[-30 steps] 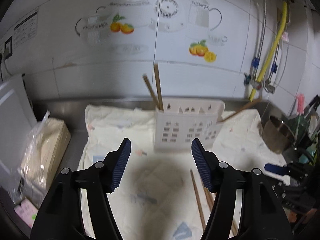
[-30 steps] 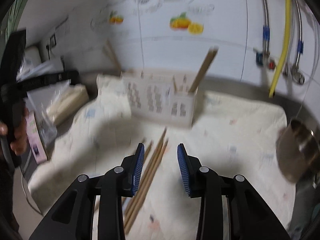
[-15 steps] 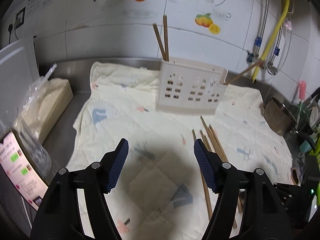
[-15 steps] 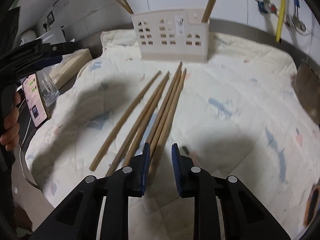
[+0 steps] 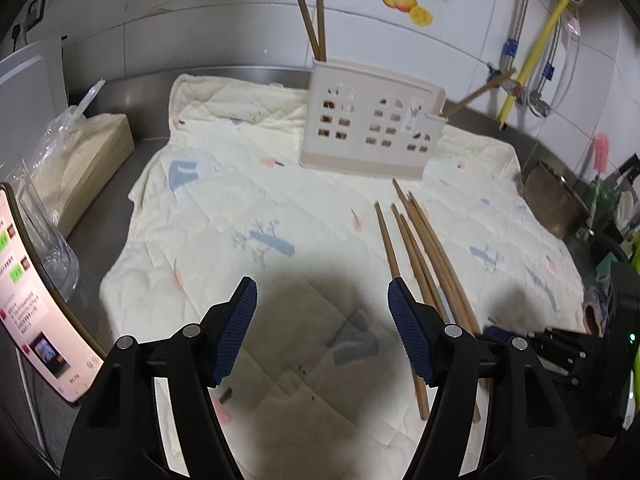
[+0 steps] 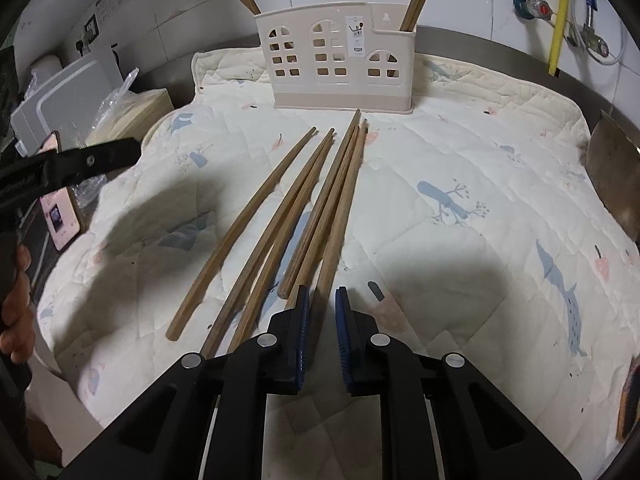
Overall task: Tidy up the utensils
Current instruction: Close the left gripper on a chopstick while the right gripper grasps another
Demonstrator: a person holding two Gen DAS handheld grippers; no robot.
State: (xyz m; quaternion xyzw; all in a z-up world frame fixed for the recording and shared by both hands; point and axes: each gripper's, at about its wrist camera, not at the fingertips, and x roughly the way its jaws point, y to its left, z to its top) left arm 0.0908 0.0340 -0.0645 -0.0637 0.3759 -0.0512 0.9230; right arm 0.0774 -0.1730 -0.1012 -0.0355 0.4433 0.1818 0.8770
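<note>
Right gripper point(image 6: 321, 300) jaws closing on the rightmost chopstick point(image 6: 340, 216) for lifting toward the holder point(image 6: 336, 76) straight ahead, while the left gripper point(image 5: 322, 300) hovers wide, empty

A white tiled wall point(image 5: 224, 36) with fruit stickers point(image 5: 406, 0) backs a steel worktop point(image 5: 100, 224) covered by a cream quilted cloth point(image 6: 460, 152). A yellow hose point(image 5: 536, 48) and braided metal pipes point(image 5: 520, 20) run down the wall at the right. Shadows fall across the cloth.

Wooden chopsticks point(image 6: 320, 204) before cream holder point(image 6: 336, 64)
</note>
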